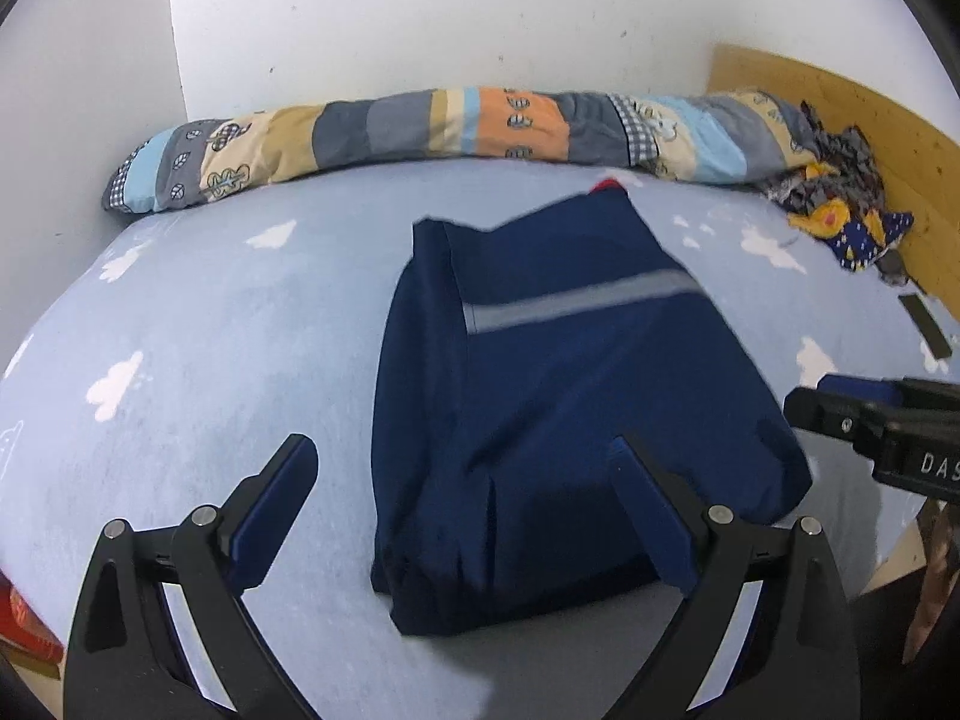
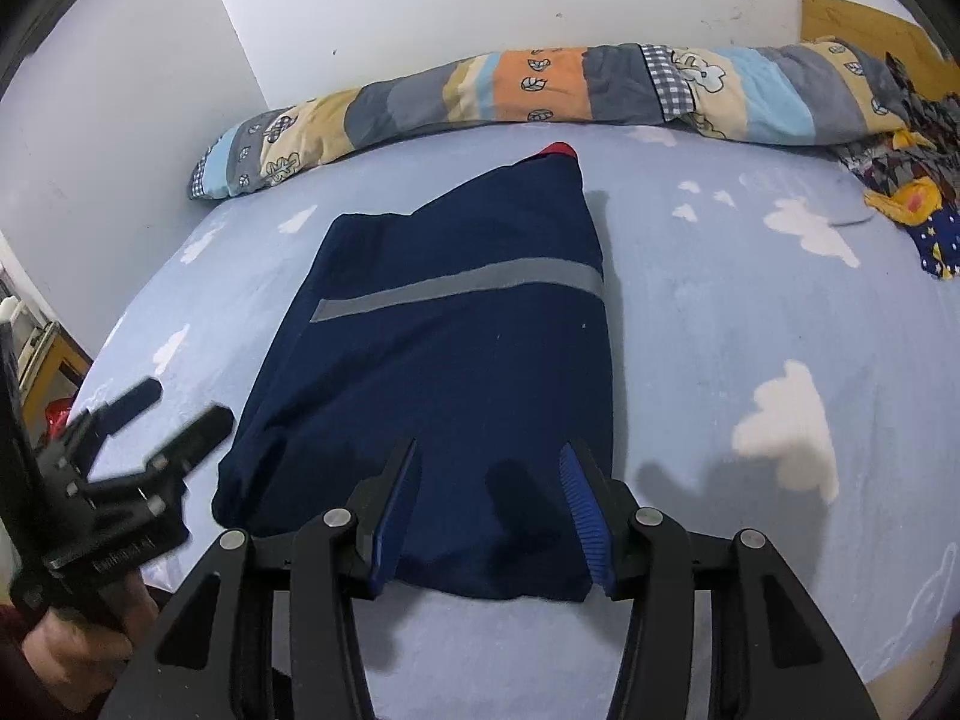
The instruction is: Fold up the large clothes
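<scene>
A light blue bed sheet [image 1: 198, 324] printed with white clouds covered the bed, and a white wall [image 1: 420, 18] rose behind it. At the far left of the bed a long patchwork bolster [image 1: 372, 132] began, running along the foot of the wall towards the right. The left claw [image 1: 465, 471] hung above the near left part of the sheet with its jaws spread wide and nothing between them; its left finger stood over bare sheet, its right finger over the garment's near edge. In the right wrist view a hand [image 2: 72, 642] gripped this tool at the lower left. In the middle of the bed lay the folded navy garment [image 2: 444, 372], a flat tapered bundle with a grey reflective stripe [image 2: 456, 291] across its upper half and a small red patch [image 2: 555, 150] showing at its far end. The right claw [image 2: 489, 459] hovered over the garment's near edge, jaws partly apart and gripping nothing; whether the pads brushed the cloth could not be told. To the right lay more cloud-printed sheet, and at the far right a crumpled patterned cloth [image 1: 840, 204] rested against a wooden headboard [image 1: 870, 114]
</scene>
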